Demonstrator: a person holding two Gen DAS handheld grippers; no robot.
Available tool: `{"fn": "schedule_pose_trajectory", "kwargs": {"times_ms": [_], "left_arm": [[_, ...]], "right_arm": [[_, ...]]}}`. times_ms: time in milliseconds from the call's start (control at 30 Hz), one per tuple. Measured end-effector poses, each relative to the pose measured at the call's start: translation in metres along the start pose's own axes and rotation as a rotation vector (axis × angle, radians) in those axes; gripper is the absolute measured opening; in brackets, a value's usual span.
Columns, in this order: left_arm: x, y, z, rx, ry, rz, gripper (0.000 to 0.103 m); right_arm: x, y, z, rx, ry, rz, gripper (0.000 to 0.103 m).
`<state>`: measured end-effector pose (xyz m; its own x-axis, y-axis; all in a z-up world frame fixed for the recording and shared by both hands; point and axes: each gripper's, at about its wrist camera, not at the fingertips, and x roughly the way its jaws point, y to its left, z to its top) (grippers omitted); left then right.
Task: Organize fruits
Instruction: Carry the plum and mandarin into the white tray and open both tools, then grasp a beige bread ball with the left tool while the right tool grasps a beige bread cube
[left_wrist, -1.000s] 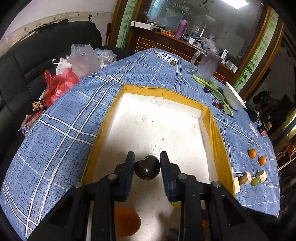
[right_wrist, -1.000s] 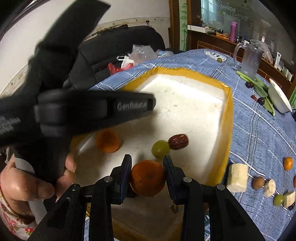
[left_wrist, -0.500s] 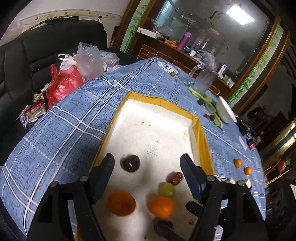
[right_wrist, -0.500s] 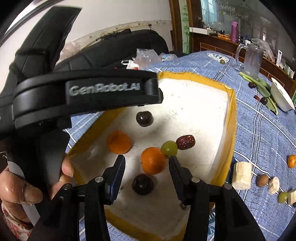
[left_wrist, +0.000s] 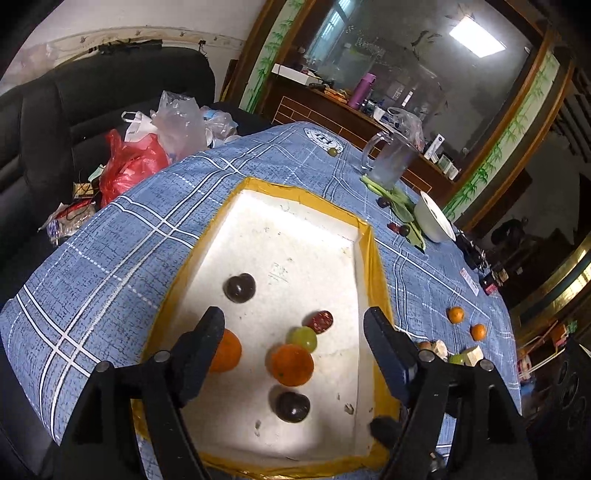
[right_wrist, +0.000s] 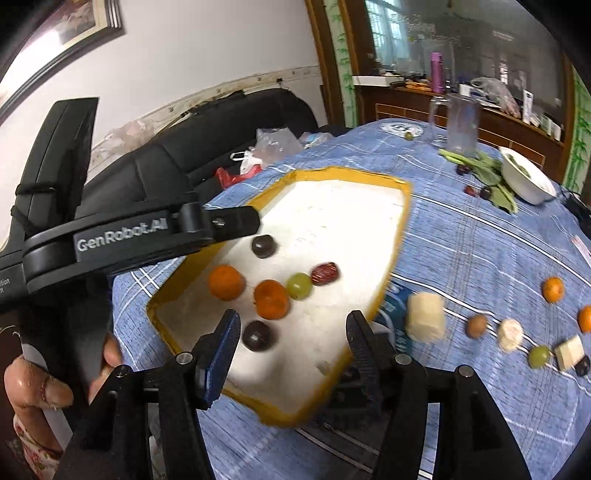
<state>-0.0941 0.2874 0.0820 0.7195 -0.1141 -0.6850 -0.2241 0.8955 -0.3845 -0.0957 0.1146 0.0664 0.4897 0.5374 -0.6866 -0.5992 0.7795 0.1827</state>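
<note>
"GenRobot.AI" in white on the left tongs (right_wrist: 125, 236)

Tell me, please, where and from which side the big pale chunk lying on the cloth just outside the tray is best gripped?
Grip the pale chunk across its two long flanks, coming from above. It is a stubby block lying alone on the tablecloth, so both sides look free. The right gripper, jaws open, seems nearest. The tray rim on its left argues against a low sideways approach.
</note>
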Motion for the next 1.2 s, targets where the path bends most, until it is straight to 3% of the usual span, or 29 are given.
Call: {"fn": "schedule_pose_trajectory", "kwargs": {"times_ms": [233, 467, 667, 900, 1100, 1200], "left_arm": [[-0.001, -0.021, -0.011, 0.039, 0.017, 0.003, 0.078], [0.009, -0.055, -0.022, 0.103, 0.041, -0.002, 0.078], [0.025, -0.099, -0.039, 0.209, 0.084, -0.029, 0.078], [0.042, -0.153, -0.068, 0.376, 0.138, -0.079, 0.078], [0.063, -0.181, -0.086, 0.456, 0.19, -0.12, 0.077], [0.074, -0.191, -0.085, 0.497, 0.187, -0.131, 0.077]], "right_arm": [[-0.035, -0.052, -0.027, 0.073, -0.024, -0.098, 0.068], [-0.091, -0.14, -0.064, 0.209, -0.056, -0.271, 0.068], [-0.125, -0.206, -0.096, 0.372, -0.052, -0.349, 0.067], [-0.127, -0.223, -0.105, 0.407, -0.043, -0.354, 0.067], [-0.096, -0.223, -0.078, 0.388, -0.003, -0.279, 0.067], [-0.072, -0.226, -0.065, 0.366, 0.022, -0.302, 0.067]]}}
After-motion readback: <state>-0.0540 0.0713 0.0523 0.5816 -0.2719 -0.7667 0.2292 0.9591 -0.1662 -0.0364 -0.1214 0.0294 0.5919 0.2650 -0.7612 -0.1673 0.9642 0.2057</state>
